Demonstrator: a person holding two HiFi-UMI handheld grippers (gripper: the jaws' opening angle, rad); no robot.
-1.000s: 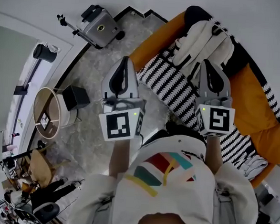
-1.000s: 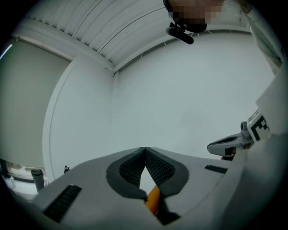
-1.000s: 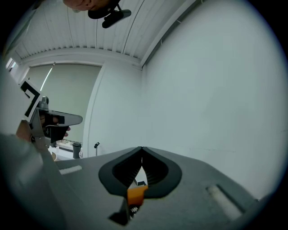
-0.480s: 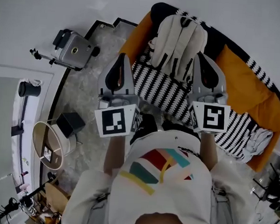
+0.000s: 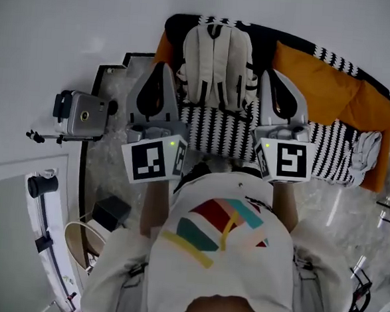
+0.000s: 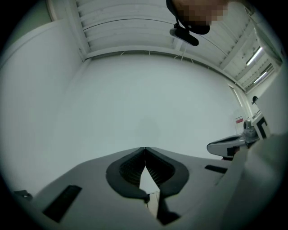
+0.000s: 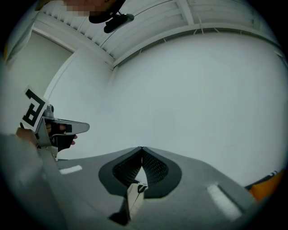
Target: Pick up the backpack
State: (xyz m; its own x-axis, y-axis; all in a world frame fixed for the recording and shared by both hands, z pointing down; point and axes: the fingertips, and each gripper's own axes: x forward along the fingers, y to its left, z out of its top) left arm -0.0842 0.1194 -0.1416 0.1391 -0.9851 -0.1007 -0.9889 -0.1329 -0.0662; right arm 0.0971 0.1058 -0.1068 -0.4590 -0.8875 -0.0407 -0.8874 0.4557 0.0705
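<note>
On the striped sofa (image 5: 217,130) lies a pale backpack (image 5: 218,60), with the left gripper (image 5: 162,67) and right gripper (image 5: 278,76) both closed, holding nothing.

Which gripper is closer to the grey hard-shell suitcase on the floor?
The left gripper: left of the cream fabric backpack, on the grey hard-shell suitcase side. The right gripper is across the backpack, by the orange cushion.

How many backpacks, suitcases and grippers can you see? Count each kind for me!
Backpack: 1
Silver suitcase: 1
Grippers: 2, the left gripper and the right gripper
Total: 4
</note>
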